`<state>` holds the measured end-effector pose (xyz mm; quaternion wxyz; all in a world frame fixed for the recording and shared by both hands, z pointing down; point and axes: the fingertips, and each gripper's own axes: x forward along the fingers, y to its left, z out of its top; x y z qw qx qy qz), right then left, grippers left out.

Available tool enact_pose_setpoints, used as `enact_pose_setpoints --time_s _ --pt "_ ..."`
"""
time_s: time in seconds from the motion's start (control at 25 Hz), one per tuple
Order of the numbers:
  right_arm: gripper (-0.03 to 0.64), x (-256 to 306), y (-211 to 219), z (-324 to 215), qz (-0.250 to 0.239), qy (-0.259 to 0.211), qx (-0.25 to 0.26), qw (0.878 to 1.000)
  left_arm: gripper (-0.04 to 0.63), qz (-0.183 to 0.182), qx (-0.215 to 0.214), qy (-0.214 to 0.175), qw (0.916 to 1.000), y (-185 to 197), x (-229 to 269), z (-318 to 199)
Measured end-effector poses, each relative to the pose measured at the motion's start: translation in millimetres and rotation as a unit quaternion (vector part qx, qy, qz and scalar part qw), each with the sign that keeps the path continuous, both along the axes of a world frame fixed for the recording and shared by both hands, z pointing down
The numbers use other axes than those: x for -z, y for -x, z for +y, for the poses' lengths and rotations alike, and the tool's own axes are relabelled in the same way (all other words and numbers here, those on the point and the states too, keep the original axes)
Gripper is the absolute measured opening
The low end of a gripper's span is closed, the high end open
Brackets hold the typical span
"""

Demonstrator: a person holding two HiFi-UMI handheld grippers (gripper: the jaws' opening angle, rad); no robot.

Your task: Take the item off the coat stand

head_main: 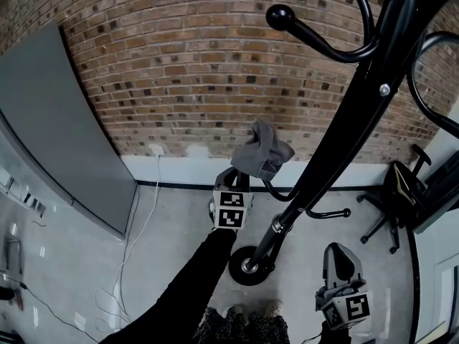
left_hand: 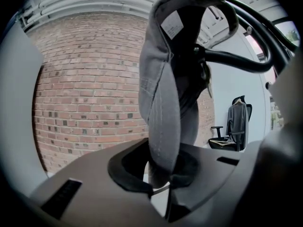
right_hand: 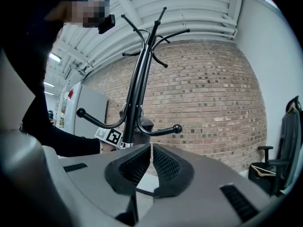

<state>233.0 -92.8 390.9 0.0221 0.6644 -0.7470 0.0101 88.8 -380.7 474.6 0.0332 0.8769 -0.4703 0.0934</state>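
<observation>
Left gripper view: my left tool (left_hand: 163, 183) pinches the grey cap (left_hand: 161, 103) on the coat stand (head_main: 358, 120); next, lift it off.

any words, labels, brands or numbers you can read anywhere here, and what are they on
No text here is readable.
White tag sewn inside the grey cap: print too blurred to read.
Marker cubes: black-and-white square patterns only, no letters or digits.
</observation>
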Motion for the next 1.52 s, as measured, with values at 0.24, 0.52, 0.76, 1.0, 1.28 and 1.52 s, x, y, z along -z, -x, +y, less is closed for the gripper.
enact_pose_setpoints --time_s 0.24,0.52,0.76,1.0,1.28,1.52 --pt "0.011 2 -6 -1 -0.002 0.001 0.001 1.0 0.041 0.009 0.014 -0.005 0.9998 7 11 -8" --pt "0.011 6 2 -9 -0.004 -0.004 0.02 1.0 0.041 0.02 0.053 -0.014 0.9983 47 30 -17" --pt "0.011 10 12 -17 -0.008 -0.009 0.036 0.999 0.041 0.026 0.085 -0.03 0.9956 90 51 -19" --pt "0.011 11 22 -22 -0.011 -0.013 0.048 0.999 0.041 0.017 0.111 -0.02 0.9934 127 47 -13" --pt "0.011 12 30 -20 -0.015 -0.014 0.052 0.998 0.041 -0.005 0.135 0.004 0.9909 168 24 7" --pt "0.011 10 34 -19 -0.013 -0.015 0.053 0.998 0.041 -0.018 0.135 0.049 0.9895 183 -14 37"
